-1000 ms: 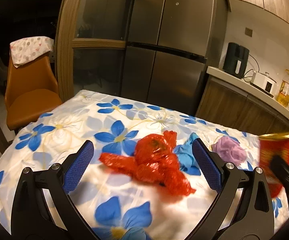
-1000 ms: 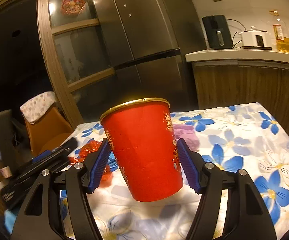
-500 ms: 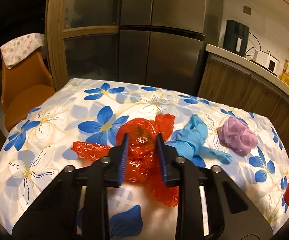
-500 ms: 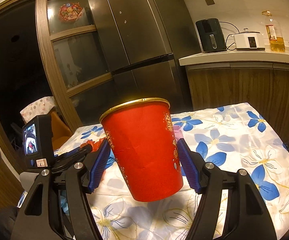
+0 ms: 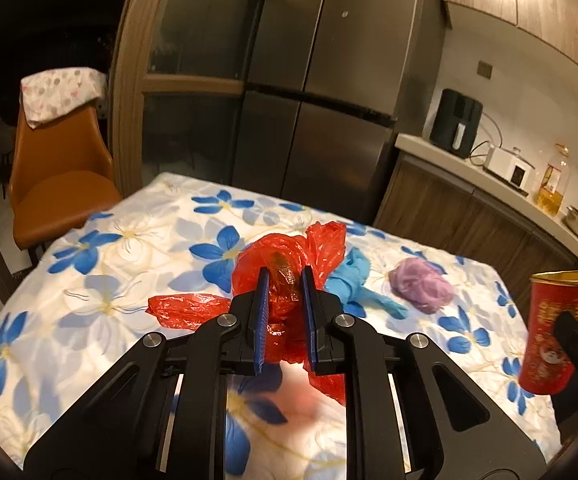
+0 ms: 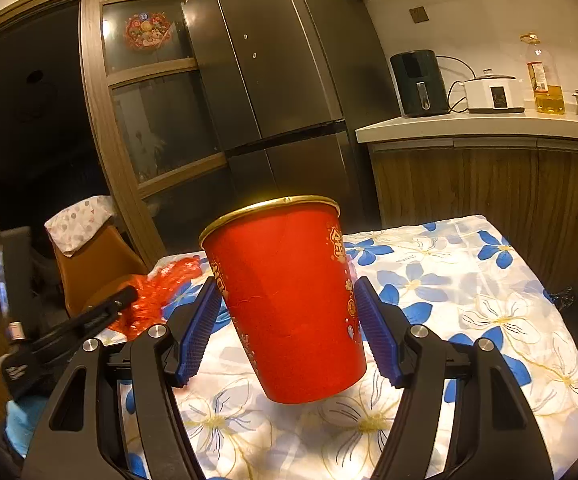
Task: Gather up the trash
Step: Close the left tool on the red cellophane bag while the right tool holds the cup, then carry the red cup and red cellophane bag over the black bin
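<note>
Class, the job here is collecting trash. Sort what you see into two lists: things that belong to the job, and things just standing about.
Belongs to the job:
red bag, pinched in the left gripper
red cup, held by the right gripper
blue glove
purple wad

Just standing about:
chair
fridge
oil bottle
air fryer

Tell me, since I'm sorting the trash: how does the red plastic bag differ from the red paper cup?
The red plastic bag is crumpled, limp and translucent; the red paper cup is stiff, opaque and gold-rimmed. The bag is pinched narrowly in the left tongs; the cup fills the wide right tongs. Both are red and held.
</note>
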`<state>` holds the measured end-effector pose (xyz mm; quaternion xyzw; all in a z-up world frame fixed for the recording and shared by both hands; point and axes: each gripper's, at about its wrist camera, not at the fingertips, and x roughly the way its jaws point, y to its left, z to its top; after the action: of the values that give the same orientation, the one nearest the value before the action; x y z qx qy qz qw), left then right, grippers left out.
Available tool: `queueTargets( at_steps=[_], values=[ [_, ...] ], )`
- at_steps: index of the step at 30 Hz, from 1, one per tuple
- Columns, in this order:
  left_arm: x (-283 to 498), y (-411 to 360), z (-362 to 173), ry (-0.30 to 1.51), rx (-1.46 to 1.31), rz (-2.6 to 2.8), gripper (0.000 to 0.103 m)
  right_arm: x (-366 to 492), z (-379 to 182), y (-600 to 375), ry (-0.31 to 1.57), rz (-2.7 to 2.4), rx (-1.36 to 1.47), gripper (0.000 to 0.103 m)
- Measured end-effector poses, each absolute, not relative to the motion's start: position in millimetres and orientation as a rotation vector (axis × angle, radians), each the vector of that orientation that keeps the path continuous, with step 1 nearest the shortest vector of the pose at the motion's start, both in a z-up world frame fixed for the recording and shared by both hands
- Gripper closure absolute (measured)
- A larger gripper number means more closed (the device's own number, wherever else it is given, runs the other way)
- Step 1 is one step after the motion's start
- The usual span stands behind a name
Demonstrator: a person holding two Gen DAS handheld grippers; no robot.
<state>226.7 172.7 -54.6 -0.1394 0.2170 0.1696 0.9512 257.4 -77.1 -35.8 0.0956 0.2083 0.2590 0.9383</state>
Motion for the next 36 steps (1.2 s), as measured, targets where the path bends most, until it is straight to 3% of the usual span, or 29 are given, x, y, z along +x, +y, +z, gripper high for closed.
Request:
queueTargets(
  at_steps=[18,36],
  values=[
    [216,60,-23,0.399,-0.201,0.146,0.088,223,-25,-158,0.382,0.395,0.195,0.037],
    [270,-134,-10,0.379,-0.086,-0.236,0.088,225,-9,-312,0.282,0.033,0.219,0.037]
  ],
)
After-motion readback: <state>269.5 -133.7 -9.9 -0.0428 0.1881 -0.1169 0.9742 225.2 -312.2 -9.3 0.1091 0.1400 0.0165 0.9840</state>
